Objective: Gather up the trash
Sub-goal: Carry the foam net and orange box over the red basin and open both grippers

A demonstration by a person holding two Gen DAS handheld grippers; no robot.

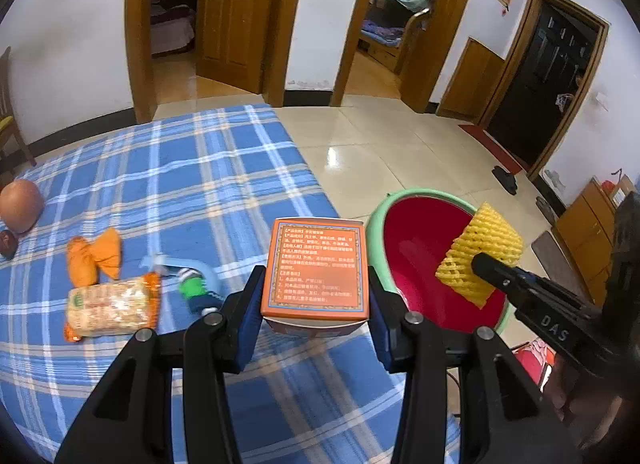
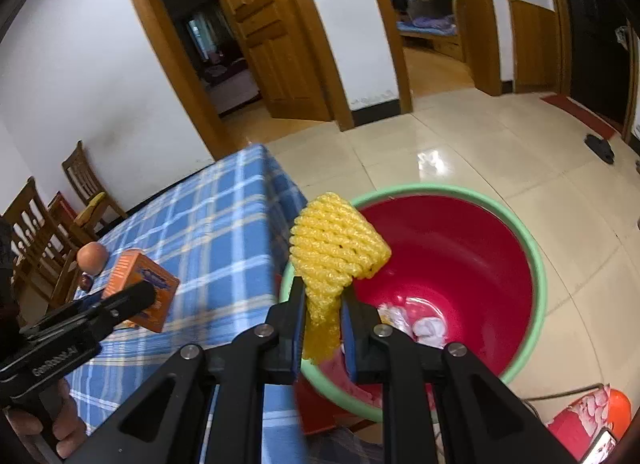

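My left gripper (image 1: 314,284) is shut on an orange carton (image 1: 315,270) and holds it above the right edge of the blue checked table (image 1: 192,184). The same orange carton (image 2: 140,290) shows in the right wrist view, clamped in the left gripper (image 2: 136,296). My right gripper (image 2: 322,300) is shut on a yellow foam fruit net (image 2: 336,248), hanging over the near rim of the red bin with a green rim (image 2: 452,256). From the left wrist view the foam net (image 1: 478,250) sits over the red bin (image 1: 416,256), in the right gripper (image 1: 480,264). White crumpled scraps (image 2: 420,324) lie in the bin's bottom.
On the table lie a packet of crackers (image 1: 112,306), an orange wrapper (image 1: 94,258), a green and blue wrapper (image 1: 196,290), and a brown round fruit (image 1: 20,204). Wooden chairs (image 2: 48,224) stand beyond the table. A tiled floor (image 1: 380,152) and open doorways lie behind.
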